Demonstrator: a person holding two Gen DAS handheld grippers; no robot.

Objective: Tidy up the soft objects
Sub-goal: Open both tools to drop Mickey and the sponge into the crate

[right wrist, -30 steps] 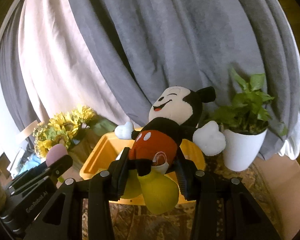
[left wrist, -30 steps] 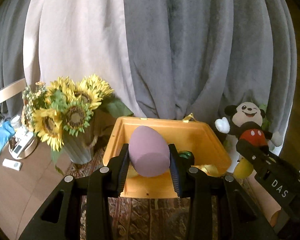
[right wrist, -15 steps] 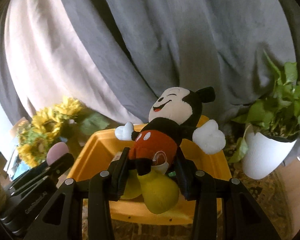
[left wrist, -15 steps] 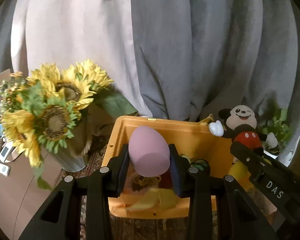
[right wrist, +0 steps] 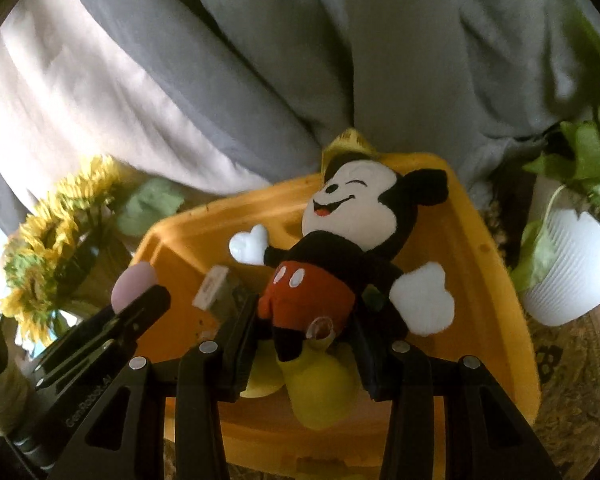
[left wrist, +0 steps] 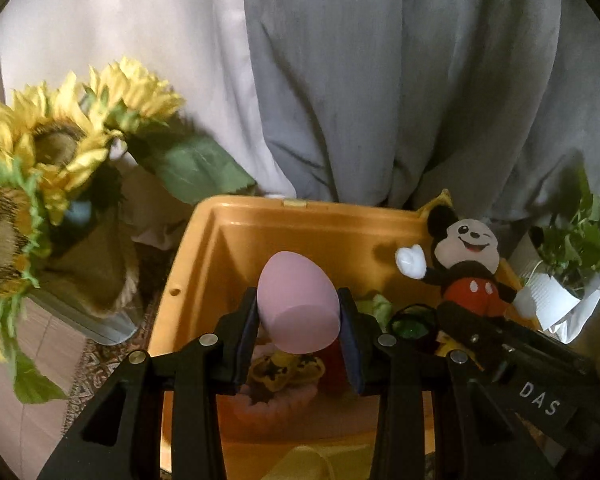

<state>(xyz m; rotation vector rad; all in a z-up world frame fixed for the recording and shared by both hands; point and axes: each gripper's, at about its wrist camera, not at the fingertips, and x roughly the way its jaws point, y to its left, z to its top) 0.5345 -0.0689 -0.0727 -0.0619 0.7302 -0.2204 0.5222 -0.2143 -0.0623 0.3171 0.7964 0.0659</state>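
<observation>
Now carrying: left tool (left wrist: 299, 314) clamped on pink egg-shaped sponge (left wrist: 298, 307), right tool (right wrist: 305, 330) clamped low on mouse plush (right wrist: 332, 276), both over yellow bin (left wrist: 228, 240) (other soft toys already inside). Drop-off step, likely; next, lower a little, part jaws, clear sunflowers (left wrist: 40, 160) and potted plant (right wrist: 572, 240).

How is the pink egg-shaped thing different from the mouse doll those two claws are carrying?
The pink egg is one plain, smooth, single-coloured lump; the mouse doll has a head, arms and legs in black, red, white and yellow. The egg fits almost wholly between the left gripper pads; the doll spills well beyond the right gripper. Both are squeezed firmly and held above the orange bin.
</observation>
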